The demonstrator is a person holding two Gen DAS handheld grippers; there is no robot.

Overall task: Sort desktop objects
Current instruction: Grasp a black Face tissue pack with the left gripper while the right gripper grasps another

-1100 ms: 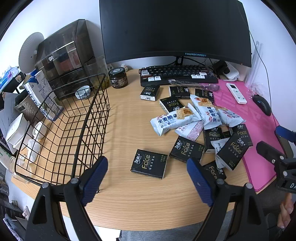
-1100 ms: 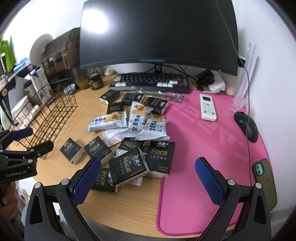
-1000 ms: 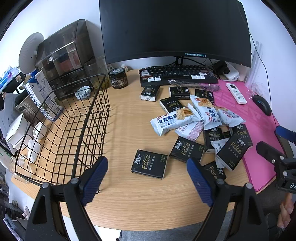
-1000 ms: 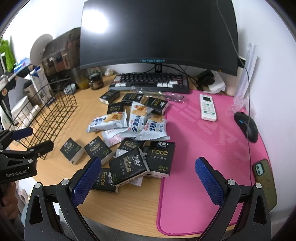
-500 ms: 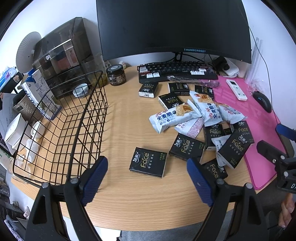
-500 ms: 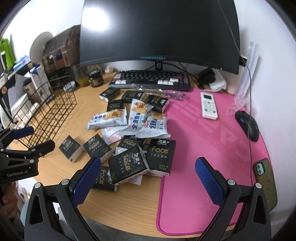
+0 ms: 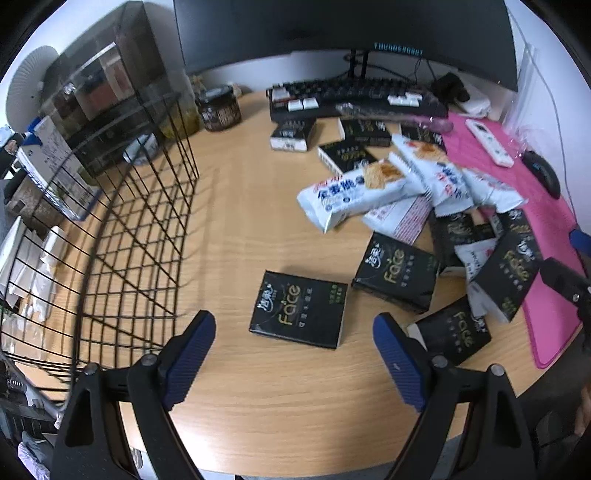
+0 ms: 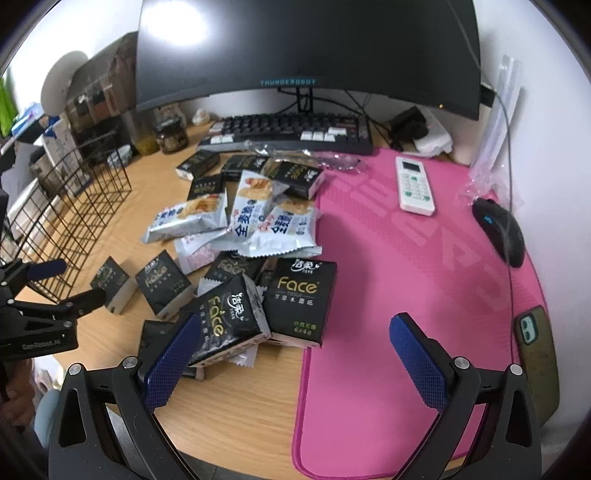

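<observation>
Two blue-padded tongs, left and right, hang spread and empty above the wooden counter. A flat black Face tissue pack lies alone just beyond the left tongs, near the black wire basket on the left.

Even indoor light; bright glare on monitor; motion blur throughout; heavy fisheye bending, dark vignette at corners.
</observation>
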